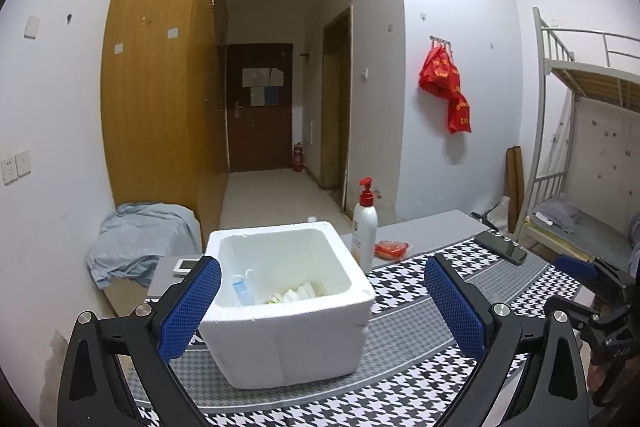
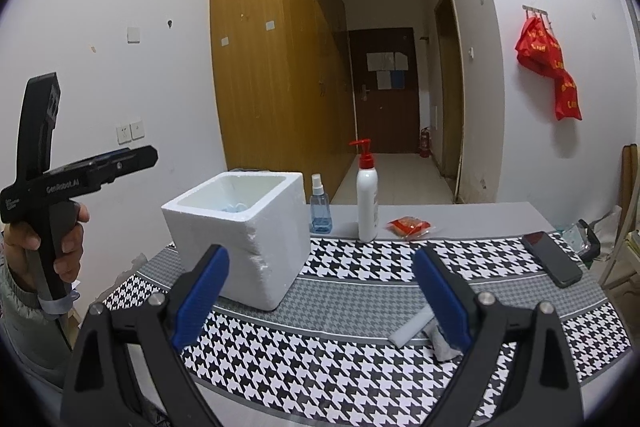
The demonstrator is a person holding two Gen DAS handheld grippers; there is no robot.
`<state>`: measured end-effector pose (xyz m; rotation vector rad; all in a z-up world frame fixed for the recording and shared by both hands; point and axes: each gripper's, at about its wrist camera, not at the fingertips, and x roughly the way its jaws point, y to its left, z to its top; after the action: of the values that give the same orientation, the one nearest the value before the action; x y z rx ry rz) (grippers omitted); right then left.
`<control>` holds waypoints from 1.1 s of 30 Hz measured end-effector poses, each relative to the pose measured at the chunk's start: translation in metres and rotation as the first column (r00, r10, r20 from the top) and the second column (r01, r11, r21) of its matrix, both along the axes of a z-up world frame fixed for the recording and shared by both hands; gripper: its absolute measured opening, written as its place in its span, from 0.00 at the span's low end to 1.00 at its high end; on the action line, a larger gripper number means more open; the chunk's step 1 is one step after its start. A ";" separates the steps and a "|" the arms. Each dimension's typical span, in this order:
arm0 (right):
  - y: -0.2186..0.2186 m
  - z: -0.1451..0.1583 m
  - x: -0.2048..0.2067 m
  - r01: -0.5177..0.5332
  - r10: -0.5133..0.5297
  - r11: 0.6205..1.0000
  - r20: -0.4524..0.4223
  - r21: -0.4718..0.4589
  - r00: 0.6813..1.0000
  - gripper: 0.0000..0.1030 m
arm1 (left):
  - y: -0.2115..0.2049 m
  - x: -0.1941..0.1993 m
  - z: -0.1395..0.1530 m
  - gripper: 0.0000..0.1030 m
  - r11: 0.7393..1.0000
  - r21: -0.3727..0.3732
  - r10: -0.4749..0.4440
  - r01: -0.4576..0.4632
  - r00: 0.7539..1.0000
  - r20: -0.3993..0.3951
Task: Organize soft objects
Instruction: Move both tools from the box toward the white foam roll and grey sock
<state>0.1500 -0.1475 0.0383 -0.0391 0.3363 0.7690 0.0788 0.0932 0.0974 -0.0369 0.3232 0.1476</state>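
The jaws of the right gripper (image 2: 320, 297) are held wide apart and nothing is held between them. Just beside the right-hand blue pad, two small soft items are seen on the houndstooth cloth (image 2: 360, 359): a white foam strip (image 2: 410, 329), whose long axis runs diagonally from near left to far right, and a crumpled white packet (image 2: 442, 343) touching it, partly hidden behind the pad.

The jaws of the left gripper (image 1: 322, 301) are likewise spread wide and empty. The white foam box (image 1: 288, 331) is framed between them, and no contact with its walls can be made out. The box stands upright and open-topped on the bench (image 1: 436, 223). Inside it, a small clear bottle (image 1: 242, 291) and several white soft pieces (image 1: 300, 293) are seen lying at the bottom.

Beyond the box, a white pump bottle (image 2: 367, 201) with a red head and a blue spray bottle (image 2: 320, 207) are stood upright. A red packet (image 2: 409, 227) and a dark phone (image 2: 552, 259) are lying further right.
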 end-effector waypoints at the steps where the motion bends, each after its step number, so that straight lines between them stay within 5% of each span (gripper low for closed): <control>1: -0.001 0.000 -0.001 0.002 -0.002 1.000 0.002 0.002 1.000 0.94 | -0.002 -0.002 -0.001 0.99 1.000 -0.002 -0.005 0.005 1.000 0.001; 17: -0.012 -0.005 -0.013 0.034 -0.034 0.999 0.019 0.012 0.999 0.97 | -0.027 -0.028 -0.023 0.99 1.000 0.030 -0.006 0.004 0.999 0.054; 33: -0.019 -0.019 -0.010 0.055 -0.055 0.998 -0.016 0.028 0.998 0.98 | -0.037 -0.037 -0.054 0.99 0.999 -0.015 -0.043 0.044 0.996 0.075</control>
<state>0.1401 -0.1665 0.0194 0.0030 0.3398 0.7195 0.0414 0.0563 0.0439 -0.0515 0.2508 0.1001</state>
